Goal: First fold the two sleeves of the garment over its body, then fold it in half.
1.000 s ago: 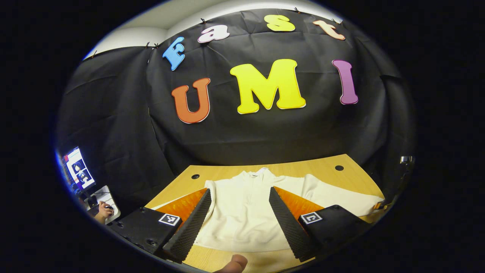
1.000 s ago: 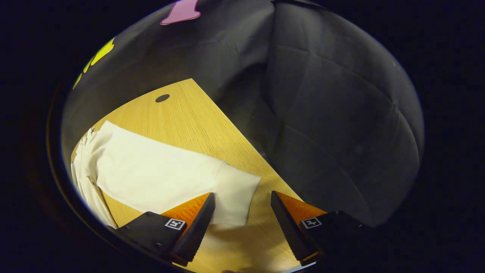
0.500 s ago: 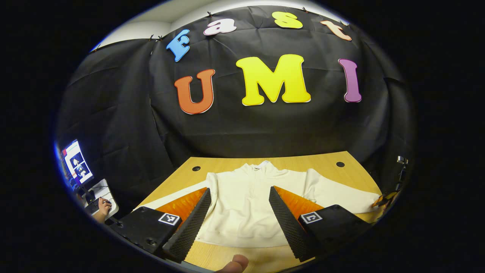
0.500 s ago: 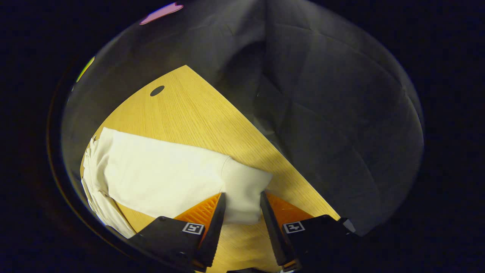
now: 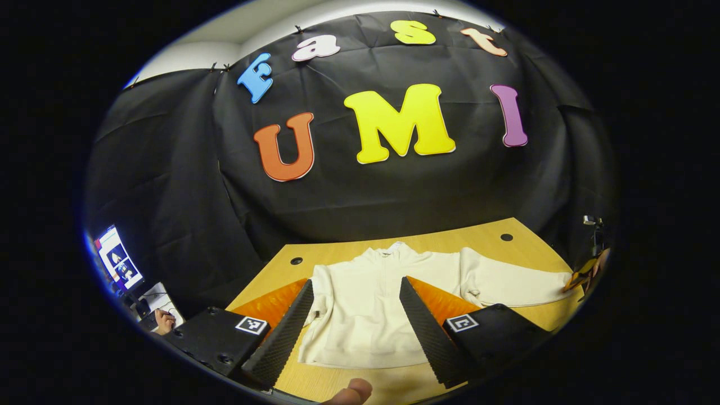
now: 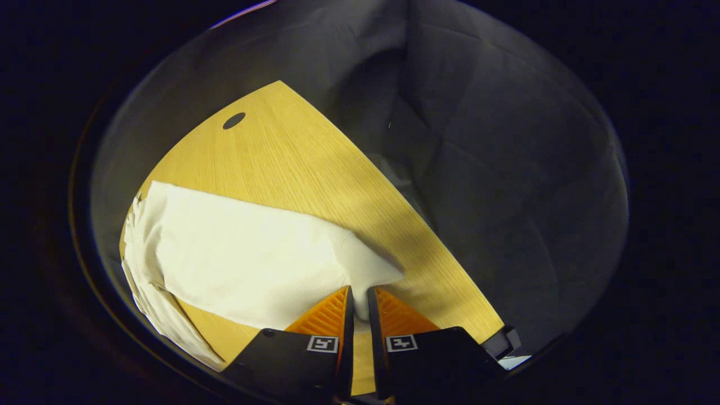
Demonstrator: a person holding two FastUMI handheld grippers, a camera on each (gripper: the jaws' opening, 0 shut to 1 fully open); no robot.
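The left gripper (image 5: 355, 297) hangs above the table (image 5: 484, 236) with its jaws spread wide, empty. Below it the cream sweatshirt (image 5: 371, 304) lies flat, collar toward the far wall, hem toward the near edge. Its sleeve (image 6: 242, 253) stretches out sideways, and there the right gripper (image 6: 360, 301) is pinched tight on the cuff (image 6: 368, 270).

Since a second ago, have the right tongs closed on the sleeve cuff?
Yes. The right tongs went from wide open to pinching the sleeve cuff, which now bunches up off the table.
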